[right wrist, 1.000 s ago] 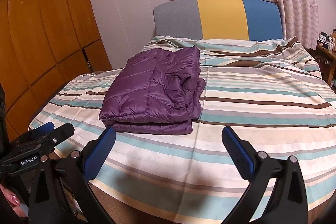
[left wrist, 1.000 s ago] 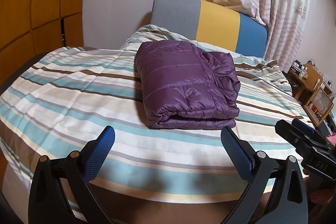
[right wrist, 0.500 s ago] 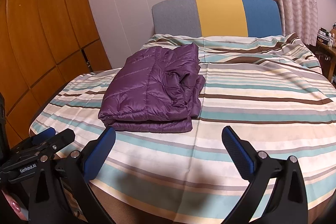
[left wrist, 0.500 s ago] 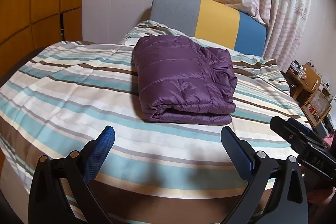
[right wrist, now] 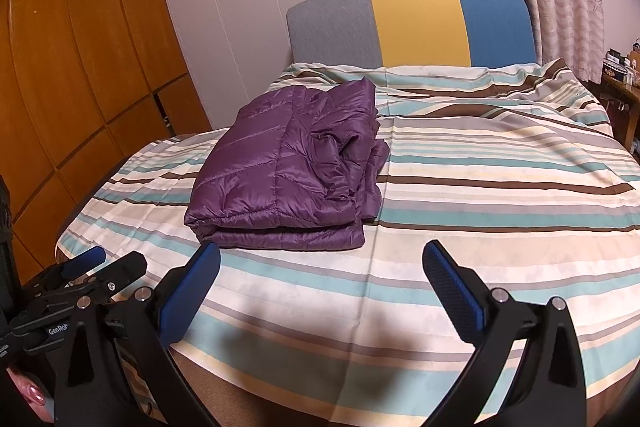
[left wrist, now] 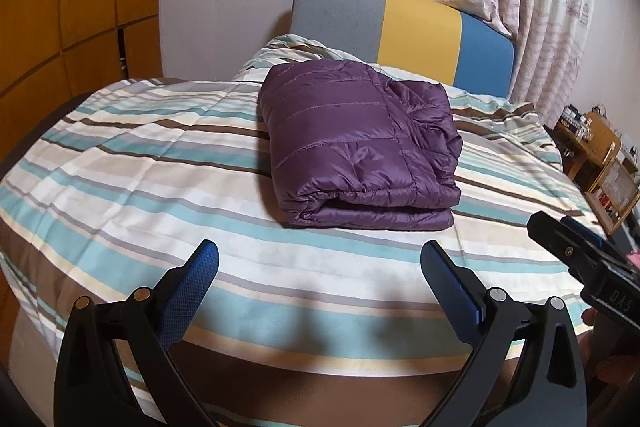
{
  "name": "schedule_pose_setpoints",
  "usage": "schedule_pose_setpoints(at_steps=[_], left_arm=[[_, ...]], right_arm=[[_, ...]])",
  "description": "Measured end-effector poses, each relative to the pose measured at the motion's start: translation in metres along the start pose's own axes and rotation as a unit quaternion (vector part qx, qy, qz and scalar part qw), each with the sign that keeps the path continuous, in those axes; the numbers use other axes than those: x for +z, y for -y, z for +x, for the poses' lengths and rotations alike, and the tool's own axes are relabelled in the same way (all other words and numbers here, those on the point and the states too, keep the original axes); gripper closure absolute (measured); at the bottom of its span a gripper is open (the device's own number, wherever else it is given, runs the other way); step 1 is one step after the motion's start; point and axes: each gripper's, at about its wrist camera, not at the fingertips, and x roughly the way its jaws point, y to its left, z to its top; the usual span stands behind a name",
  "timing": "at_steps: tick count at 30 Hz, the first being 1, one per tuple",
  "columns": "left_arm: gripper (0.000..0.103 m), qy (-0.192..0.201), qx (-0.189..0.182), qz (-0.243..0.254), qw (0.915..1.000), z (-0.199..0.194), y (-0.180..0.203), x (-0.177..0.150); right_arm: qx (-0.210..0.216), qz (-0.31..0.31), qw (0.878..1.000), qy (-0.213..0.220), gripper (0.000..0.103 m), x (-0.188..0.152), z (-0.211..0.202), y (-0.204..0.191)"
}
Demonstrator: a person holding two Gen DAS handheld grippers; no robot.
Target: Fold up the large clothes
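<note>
Both tongs hang with jaws spread wide and nothing between them: the left gripper (left wrist: pixel 319 259) and the right gripper (right wrist: pixel 321 261) sit low over the near edge of the striped bedspread (left wrist: pixel 140 167), apart from the garment. With the jacket looking folded already, the step in hand seems to be a pull-back or a last check. To do it well, keep both tools clear of the cloth so no blue pad snags a layer, and press down only if an edge lifts.

A purple quilted puffer jacket (left wrist: pixel 352 143) lies as a compact rectangular bundle on the middle of the bed, short of the grey, yellow and blue headboard (left wrist: pixel 404 27). Its near edge shows stacked layers with a rounded fold at the left corner. From the right wrist view, the jacket's (right wrist: pixel 288 167) right side is looser, with crumpled folds showing. Its slick, puffy fabric will likely spring open if nudged.
</note>
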Motion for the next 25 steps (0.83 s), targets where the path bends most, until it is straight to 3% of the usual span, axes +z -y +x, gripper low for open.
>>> schedule_pose_setpoints(at_steps=[25], left_arm=[[0.003,-0.033,0.017,-0.006,0.9993,0.014,-0.004,-0.003]], right_arm=[[0.0,0.01,1.0,-0.01,0.002,-0.002,0.004,0.003]])
